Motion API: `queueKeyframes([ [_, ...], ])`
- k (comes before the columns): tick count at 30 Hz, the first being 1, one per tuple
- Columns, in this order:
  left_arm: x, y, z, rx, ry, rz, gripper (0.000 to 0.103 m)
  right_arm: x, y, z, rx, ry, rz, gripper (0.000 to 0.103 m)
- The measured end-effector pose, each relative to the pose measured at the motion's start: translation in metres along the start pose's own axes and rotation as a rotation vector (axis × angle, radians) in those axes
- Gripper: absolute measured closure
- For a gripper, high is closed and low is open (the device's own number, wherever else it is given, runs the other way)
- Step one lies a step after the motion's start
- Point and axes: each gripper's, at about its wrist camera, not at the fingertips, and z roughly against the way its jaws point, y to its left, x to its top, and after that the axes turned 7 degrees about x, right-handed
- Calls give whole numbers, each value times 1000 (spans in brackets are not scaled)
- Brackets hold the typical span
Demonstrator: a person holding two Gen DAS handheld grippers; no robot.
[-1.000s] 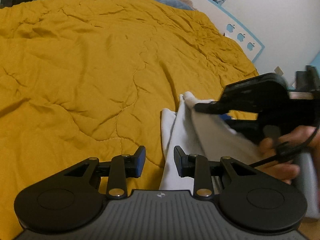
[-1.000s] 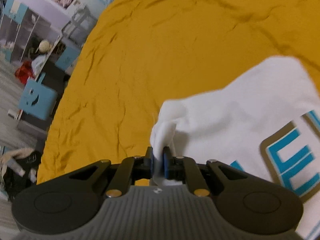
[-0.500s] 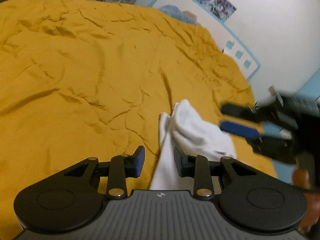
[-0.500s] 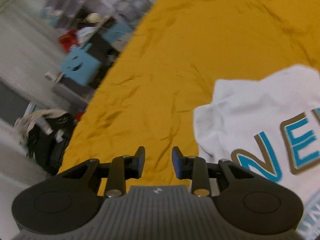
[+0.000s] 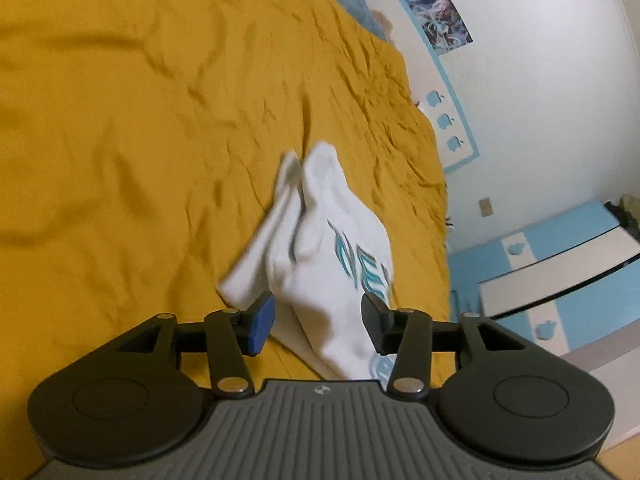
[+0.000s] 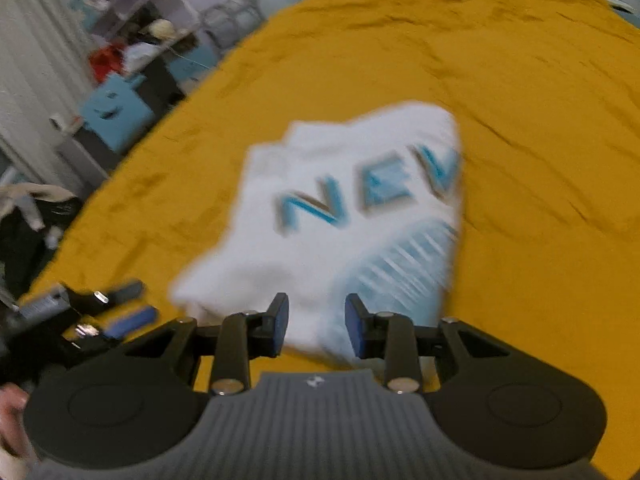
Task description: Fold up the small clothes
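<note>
A small white T-shirt (image 5: 320,240) with blue lettering lies in a folded heap on the yellow quilt (image 5: 120,140); its print (image 6: 368,192) faces up in the right wrist view. My left gripper (image 5: 318,312) hovers over the shirt's near end. Its jaws are opening, and the cloth shows in the gap, but the pads do not press on it. My right gripper (image 6: 317,312) stands open just short of the shirt's near edge, gripping nothing. The left gripper (image 6: 120,308) also appears blurred at the lower left of the right wrist view.
The quilt covers the whole bed. A blue and white cabinet (image 5: 560,280) and a wall with a poster (image 5: 440,16) lie past the bed's edge. On the other side are a blue box (image 6: 116,116), shelves (image 6: 140,12) and a dark heap of clothes (image 6: 28,220).
My right gripper let go of the shirt's corner, opened and drew back, so the shirt dropped onto the quilt. My left gripper rolled and spread its jaws. The right gripper left the left view.
</note>
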Motion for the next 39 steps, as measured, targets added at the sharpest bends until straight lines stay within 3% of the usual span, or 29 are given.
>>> queueKeyframes([
  [5,1,7,-29,-15,9,82,46,-31,-21,10,-40,3,30,75],
  [8,7,7,-43,0,3,75,46,-39,-21,13,-76,-2,114,60],
  [9,9,6,-47,7,11,66,46,-42,-18,13,-95,-2,150,60],
  [13,11,-2,-50,19,8,1,80,-52,-13,1,-158,28,258,60],
  [17,14,-38,-27,-6,-70,-154,88,-55,-13,-10,-199,4,293,61],
  [18,14,-50,-20,-6,-93,-204,88,-54,-14,-12,-205,-4,288,66],
  [21,14,-67,-11,69,-125,-308,89,-49,-18,-19,-240,-13,264,86],
  [24,14,-53,-20,165,-83,-316,89,-49,-21,-18,-253,-3,268,103],
  [29,4,-20,-41,276,-9,-304,90,-58,-26,-15,-290,4,271,103],
  [39,-20,-23,-50,424,-44,-471,78,-66,-45,-29,-245,41,198,103],
])
